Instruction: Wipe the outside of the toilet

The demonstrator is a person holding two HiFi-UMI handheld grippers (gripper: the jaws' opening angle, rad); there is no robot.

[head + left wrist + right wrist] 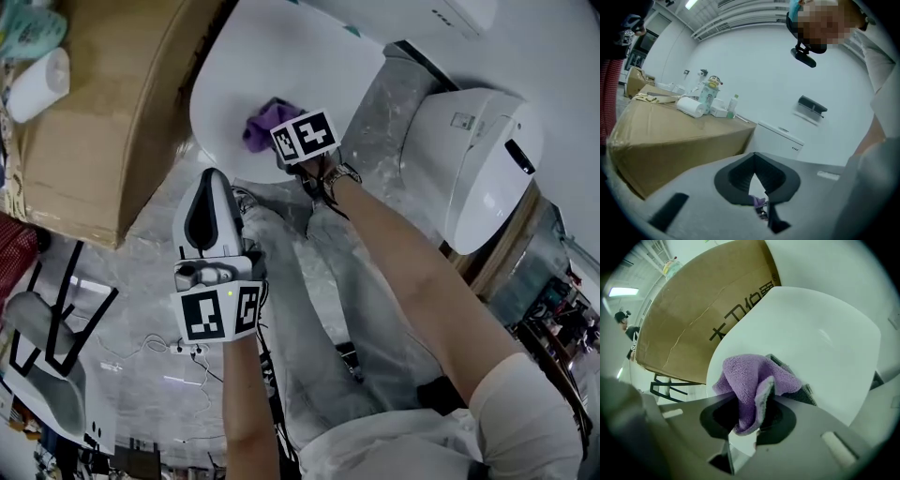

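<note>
The white toilet's closed lid lies at the top centre of the head view and fills the right gripper view. My right gripper is shut on a purple cloth and presses it against the lid's near edge. In the head view the cloth shows just beyond that gripper's marker cube. My left gripper is held off the toilet, over the floor, with its jaws closed on nothing.
A large cardboard box stands against the toilet's left side, with a paper roll on it. A second white toilet unit stands to the right. A black-framed chair and cables lie at the lower left. The person's legs are below.
</note>
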